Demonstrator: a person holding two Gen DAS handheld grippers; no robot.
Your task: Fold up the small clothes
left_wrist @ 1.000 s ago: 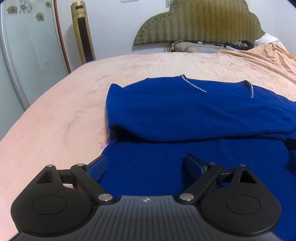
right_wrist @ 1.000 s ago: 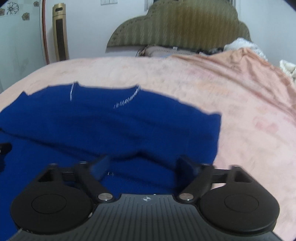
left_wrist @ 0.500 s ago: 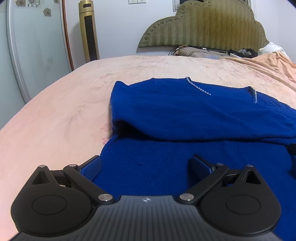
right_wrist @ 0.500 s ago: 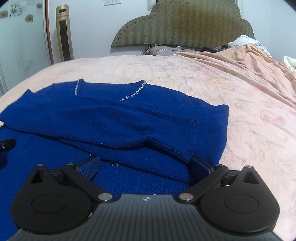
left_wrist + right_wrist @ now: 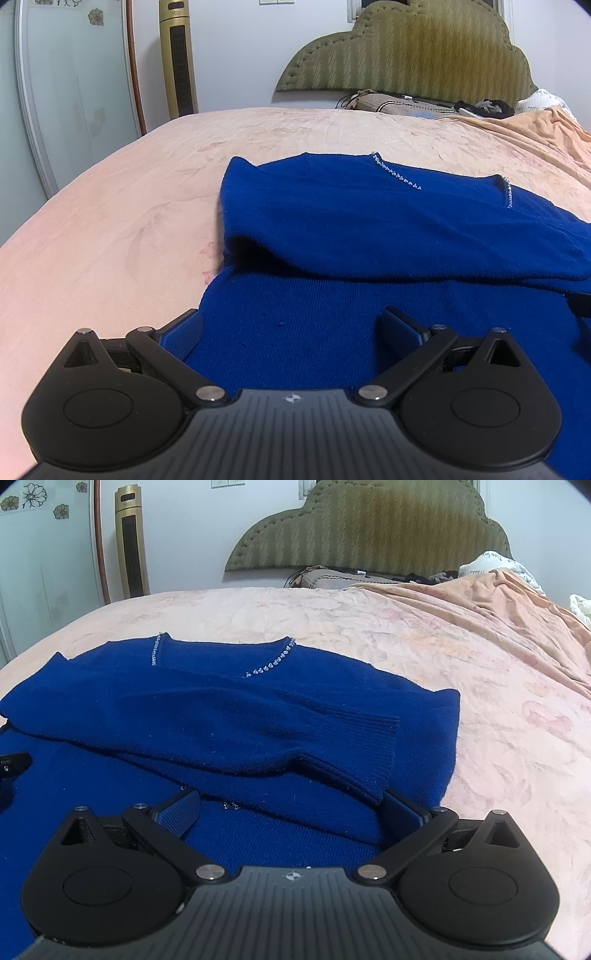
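Note:
A royal-blue knit sweater [image 5: 369, 229] [image 5: 229, 716] with a bead-trimmed neckline lies on the pink bed, its sleeves folded across the chest. One ribbed cuff [image 5: 369, 746] rests near the sweater's right edge. My left gripper [image 5: 291, 328] hovers open over the sweater's lower left part, nothing between its pads. My right gripper [image 5: 291, 808] is open too, above the lower right part, just short of the folded cuff. The tip of the other gripper [image 5: 13, 764] shows at the left edge of the right wrist view.
The pink bedspread [image 5: 110, 236] spreads to the left and beyond the sweater. An olive padded headboard [image 5: 406, 55] with pillows and clutter stands at the far end. An orange blanket [image 5: 498, 602] is bunched at the far right. A gold tower fan [image 5: 179, 59] stands by the wall.
Both grippers have opened wider and drawn back slightly from the sweater. The blurred right wrist view has settled, and the folded sleeve now lies still across the chest.

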